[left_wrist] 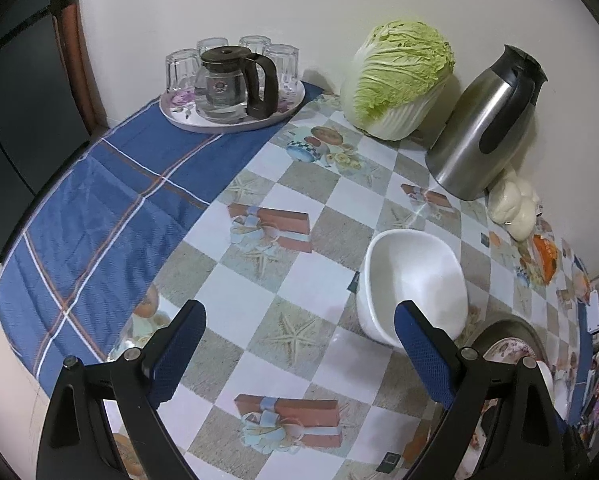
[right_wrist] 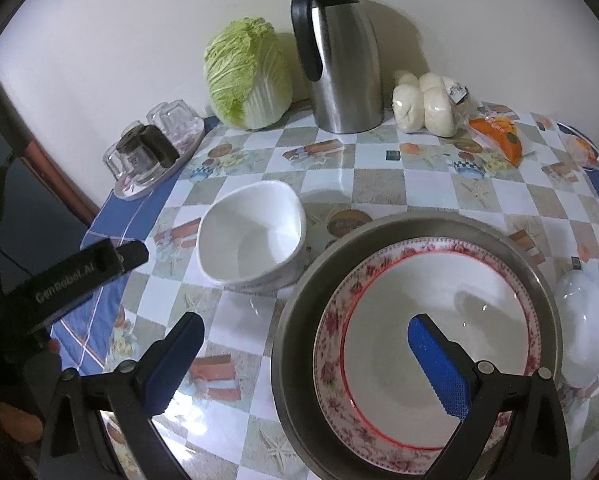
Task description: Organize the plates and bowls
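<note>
The left gripper (left_wrist: 299,344) hangs with its blue-padded fingers (left_wrist: 175,354) spread wide and empty above the checked worktop (left_wrist: 259,280), its right finger just in front of the white square bowl (left_wrist: 415,284), which sits upright on the cloth and is not gripped. The right gripper (right_wrist: 305,364) is likewise wide and carries nothing; its right finger hovers over the floral-rimmed plate (right_wrist: 379,360), its left finger over bare worktop beside the metal pan (right_wrist: 295,344). That plate lies inside the pan, so one piece looks already nested. The white square bowl stands just beside the pan's left rim, apart from the stack, and in the right wrist view a patterned dish (right_wrist: 319,232) seems tucked between the bowl and the pan, though too little of it shows to be sure what it is. A small white dish (right_wrist: 583,320) rests just beside the pan's right rim. Further out, along the wall, stand a cabbage (right_wrist: 247,76), a steel jug (right_wrist: 339,56), a bag of buns (right_wrist: 423,100), and a tray of upturned glasses with a glass pot (left_wrist: 227,80) on a blue cloth (left_wrist: 99,200). Judged from this layout, the stacking is partly done: the plate is placed, while the square bowl and the small dish remain loose, the bowl being the nearer candidate for the left gripper.
</note>
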The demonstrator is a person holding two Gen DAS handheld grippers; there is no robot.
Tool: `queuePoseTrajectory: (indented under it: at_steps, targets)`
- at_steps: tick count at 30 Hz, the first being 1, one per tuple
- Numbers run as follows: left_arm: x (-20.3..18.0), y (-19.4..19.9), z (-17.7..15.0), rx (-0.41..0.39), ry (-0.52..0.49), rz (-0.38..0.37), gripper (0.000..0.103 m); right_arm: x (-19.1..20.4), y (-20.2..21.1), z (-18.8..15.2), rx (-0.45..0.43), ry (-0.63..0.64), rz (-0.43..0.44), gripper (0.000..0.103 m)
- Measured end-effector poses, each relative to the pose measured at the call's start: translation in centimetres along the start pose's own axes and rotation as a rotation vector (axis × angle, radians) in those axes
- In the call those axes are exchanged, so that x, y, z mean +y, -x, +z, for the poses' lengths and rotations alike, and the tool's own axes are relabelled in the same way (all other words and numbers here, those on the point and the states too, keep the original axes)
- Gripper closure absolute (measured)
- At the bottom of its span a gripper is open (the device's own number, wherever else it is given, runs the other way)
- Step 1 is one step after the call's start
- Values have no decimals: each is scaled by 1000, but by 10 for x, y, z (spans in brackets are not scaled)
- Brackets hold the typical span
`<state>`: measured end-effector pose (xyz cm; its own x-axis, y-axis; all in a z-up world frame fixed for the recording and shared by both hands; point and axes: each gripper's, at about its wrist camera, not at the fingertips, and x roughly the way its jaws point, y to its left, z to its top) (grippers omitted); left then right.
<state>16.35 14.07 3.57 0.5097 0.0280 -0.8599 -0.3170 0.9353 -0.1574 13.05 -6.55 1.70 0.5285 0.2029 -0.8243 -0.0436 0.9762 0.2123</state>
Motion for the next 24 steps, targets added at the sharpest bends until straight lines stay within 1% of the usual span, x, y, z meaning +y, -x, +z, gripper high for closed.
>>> queuePoseTrajectory:
  at_steps: [2,5,9,14,19,21,24]
  targets:
    - [1,1,3,-10,15,-21,8,-1,2,8,-1,-28,10,0]
    - [3,1,9,-26,25,-30,8,-3,6,17,0,-68,26,0]
    - [3,-10,11,-9,27,-29,8,-3,11,29,10,-93,33,0]
    - [5,-18,12,3,41,-49,8,-3,16,44,24,-103,2,0]
    - [5,-26,13,13,57,-69,8,0,18,58,76,-104,-15,0]
    - [5,-32,13,25,64,-80,8,2,19,64,84,-96,-24,0]
    - [4,-40,12,48,71,-104,8,6,16,75,88,-80,-70,0]
